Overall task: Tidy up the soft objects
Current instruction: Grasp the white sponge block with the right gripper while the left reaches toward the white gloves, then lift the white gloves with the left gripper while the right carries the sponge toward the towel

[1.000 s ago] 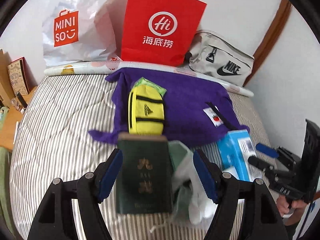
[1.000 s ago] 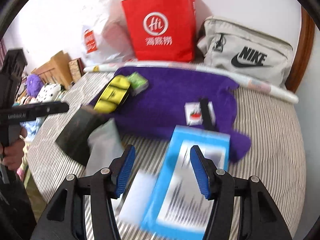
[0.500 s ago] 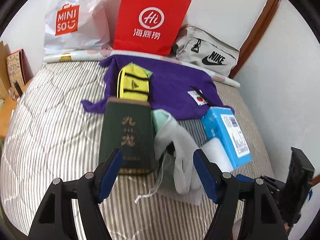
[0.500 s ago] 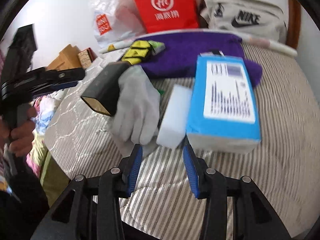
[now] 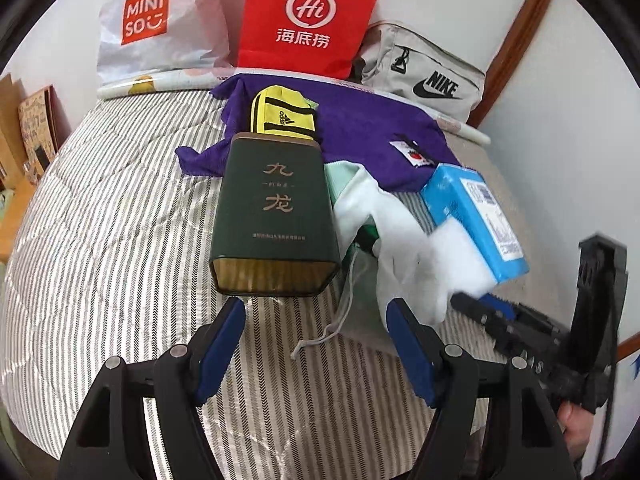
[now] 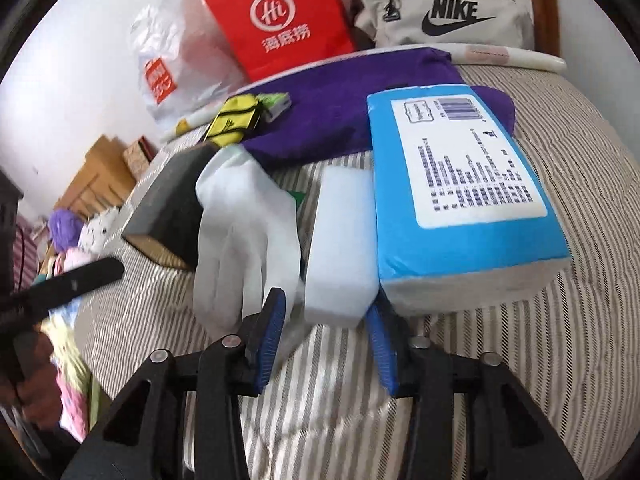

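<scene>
A white sponge block lies on the striped bed between a white glove and a blue tissue pack. My right gripper straddles the sponge's near end. Its jaws are closing, and a small gap still shows at the left pad. The left wrist view shows the same gripper low at the sponge. My left gripper stands open and holds nothing, just short of a dark green tin. Behind the tin lie a yellow pouch and a purple towel.
A red paper bag, a white Miniso bag and a grey Nike pouch stand at the wall. A green drawstring bag lies under the glove. Bare striped bedding spreads left. A person's hand grips the left tool.
Both grippers have drawn back and sunk toward the bed's near edge. The right gripper has rolled and its jaws have narrowed around the sponge's end. The left jaws kept their width.
</scene>
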`<act>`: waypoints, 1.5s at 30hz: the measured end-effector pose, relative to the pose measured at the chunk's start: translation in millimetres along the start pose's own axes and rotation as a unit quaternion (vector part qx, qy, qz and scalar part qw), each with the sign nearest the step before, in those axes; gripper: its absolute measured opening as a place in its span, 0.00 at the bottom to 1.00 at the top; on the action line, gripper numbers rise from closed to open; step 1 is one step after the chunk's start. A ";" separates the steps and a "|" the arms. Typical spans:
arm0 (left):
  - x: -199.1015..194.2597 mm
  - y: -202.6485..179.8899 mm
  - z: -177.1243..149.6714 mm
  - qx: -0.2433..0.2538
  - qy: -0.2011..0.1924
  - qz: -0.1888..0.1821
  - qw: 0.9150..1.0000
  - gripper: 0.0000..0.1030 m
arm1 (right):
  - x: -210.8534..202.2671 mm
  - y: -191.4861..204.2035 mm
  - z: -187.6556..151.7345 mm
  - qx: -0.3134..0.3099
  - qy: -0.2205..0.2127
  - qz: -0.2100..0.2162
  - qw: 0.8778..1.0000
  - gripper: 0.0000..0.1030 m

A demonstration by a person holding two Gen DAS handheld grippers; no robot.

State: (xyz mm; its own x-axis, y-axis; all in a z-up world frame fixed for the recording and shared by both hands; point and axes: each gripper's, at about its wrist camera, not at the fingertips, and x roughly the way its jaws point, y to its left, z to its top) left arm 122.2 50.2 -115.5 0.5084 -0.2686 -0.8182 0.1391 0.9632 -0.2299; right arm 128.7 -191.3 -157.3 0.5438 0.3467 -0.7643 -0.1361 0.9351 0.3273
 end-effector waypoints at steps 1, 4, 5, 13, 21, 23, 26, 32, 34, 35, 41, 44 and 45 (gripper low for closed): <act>0.5 -2.5 -1.1 0.006 -0.002 -0.003 1.000 0.69 | 1.6 0.4 0.4 0.001 -0.001 0.001 1.000 0.28; 1.0 -8.9 -1.5 0.016 -0.007 -0.013 1.000 0.69 | -1.9 4.1 -2.9 -0.016 -0.010 -0.007 1.000 0.28; 1.3 -13.2 -1.7 0.022 -0.011 -0.014 1.000 0.69 | -3.8 4.6 -4.1 -0.022 -0.010 -0.009 1.000 0.28; 6.2 -59.9 2.1 0.085 -0.034 -0.019 0.996 0.69 | -36.4 -2.9 -25.7 -0.069 -0.014 -0.010 0.998 0.28; 43.1 -101.8 26.8 0.127 -0.013 0.025 0.992 0.69 | -59.4 -17.6 -51.6 -0.100 -0.018 0.003 0.995 0.27; 55.2 -106.8 31.8 0.129 -0.005 0.040 0.991 0.69 | -64.0 -24.2 -58.3 -0.102 -0.013 0.007 0.995 0.27; 72.9 -111.2 33.1 0.132 0.011 0.070 0.989 0.69 | -72.4 -30.1 -66.2 -0.113 -0.021 -0.013 0.993 0.27; 96.8 -113.5 32.3 0.134 0.025 0.113 0.984 0.47 | -73.0 -54.0 -67.5 -0.093 -0.027 -0.028 0.995 0.28; 100.9 -111.8 32.2 0.131 0.032 0.110 0.985 0.35 | -69.4 -58.9 -65.9 -0.084 -0.025 -0.023 0.996 0.28; 98.5 -110.4 31.9 0.130 0.024 0.102 0.986 0.31 | -68.6 -59.4 -65.8 -0.084 -0.025 -0.021 0.996 0.28; 62.0 -106.9 29.0 0.123 -0.010 0.057 0.991 0.29 | -62.8 -61.5 -62.5 -0.080 -0.031 -0.039 0.996 0.38; 39.5 -102.2 25.2 0.116 -0.021 0.035 0.992 0.29 | -59.2 -64.5 -57.8 -0.067 -0.038 -0.038 0.996 0.44; 35.1 -100.5 23.9 0.113 -0.022 0.027 0.993 0.29 | -57.3 -65.4 -55.0 -0.062 -0.044 -0.037 0.996 0.44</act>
State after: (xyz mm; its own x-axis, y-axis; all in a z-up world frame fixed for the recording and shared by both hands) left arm 146.3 -56.0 -108.5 0.5555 -0.2213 -0.8015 0.2954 0.9536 -0.0586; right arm 60.8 -268.3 -165.5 0.6255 0.2729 -0.7309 -0.1904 0.9619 0.1962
